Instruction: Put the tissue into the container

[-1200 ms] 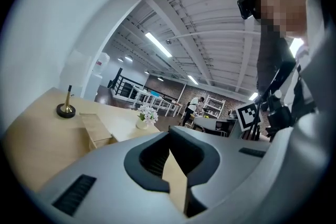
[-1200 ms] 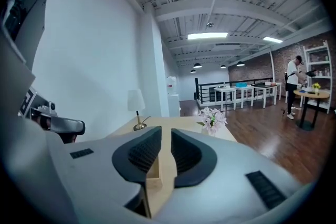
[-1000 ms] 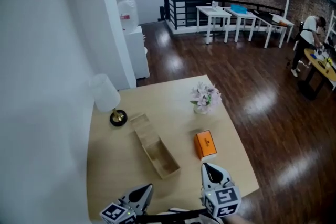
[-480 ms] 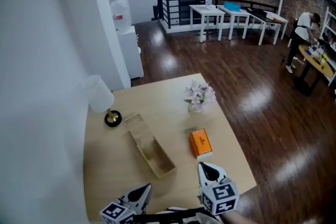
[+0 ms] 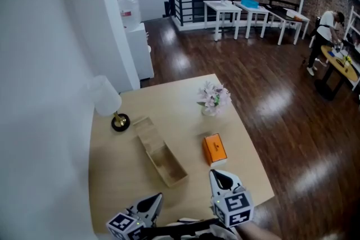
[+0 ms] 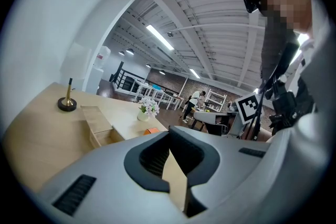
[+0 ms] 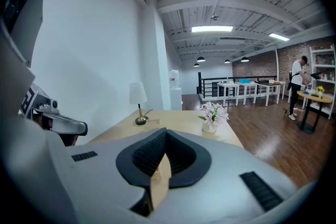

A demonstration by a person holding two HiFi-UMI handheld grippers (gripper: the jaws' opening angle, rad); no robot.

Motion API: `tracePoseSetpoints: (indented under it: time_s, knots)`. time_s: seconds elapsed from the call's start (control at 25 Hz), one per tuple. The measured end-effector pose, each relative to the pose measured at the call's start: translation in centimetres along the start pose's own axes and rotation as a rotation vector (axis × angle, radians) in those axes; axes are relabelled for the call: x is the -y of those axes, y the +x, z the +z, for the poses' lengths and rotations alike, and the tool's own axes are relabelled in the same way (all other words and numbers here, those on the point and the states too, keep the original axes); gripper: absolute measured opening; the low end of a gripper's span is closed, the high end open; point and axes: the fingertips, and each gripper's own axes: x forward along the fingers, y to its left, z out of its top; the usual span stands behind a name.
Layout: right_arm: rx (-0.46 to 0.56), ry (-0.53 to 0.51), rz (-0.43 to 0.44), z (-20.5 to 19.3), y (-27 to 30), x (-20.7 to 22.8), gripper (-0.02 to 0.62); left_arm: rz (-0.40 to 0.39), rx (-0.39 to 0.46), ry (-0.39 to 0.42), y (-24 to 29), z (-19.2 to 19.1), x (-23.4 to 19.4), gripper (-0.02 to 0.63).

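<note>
While both grippers hang over the near edge of a pale wooden table (image 5: pixel 174 104), the head view shows the orange tissue pack (image 5: pixel 214 148) lying flat towards the table's right side, just ahead of the right gripper (image 5: pixel 218 176). An open wooden box (image 5: pixel 160 152), long and narrow, lies at a slant to the left of the pack, with bare tabletop between the two. A lamp (image 5: pixel 107 99) with a white shade stands by the wall at the far left corner. A small vase of pale flowers (image 5: pixel 212 99) stands beyond the pack. The left gripper (image 5: pixel 153 203) points towards the near end of the box. Neither gripper touches anything on the table. Far off across the dark floor, a person (image 5: pixel 326 31) bends over a desk.

From the left gripper view, the jaws meet tip to tip with nothing caught between them. Past them the box, the lamp's brass foot, the flowers and a sliver of the orange pack show on the table. The person holding the grippers stands at the right.

From the right gripper view, these jaws are likewise pressed together and empty. The lamp and the flowers stand beyond them, and the gripper's grey body covers the near part of the table.
</note>
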Motion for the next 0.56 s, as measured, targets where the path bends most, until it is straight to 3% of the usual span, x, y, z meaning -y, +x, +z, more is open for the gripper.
tracePoseSetpoints:
  time_s: [0.56]
  knots:
    - [-0.005, -0.026, 0.025, -0.5, 0.4, 0.0, 0.002, -0.033, -0.037, 0.019, 0.6, -0.6, 1.2, 0.0]
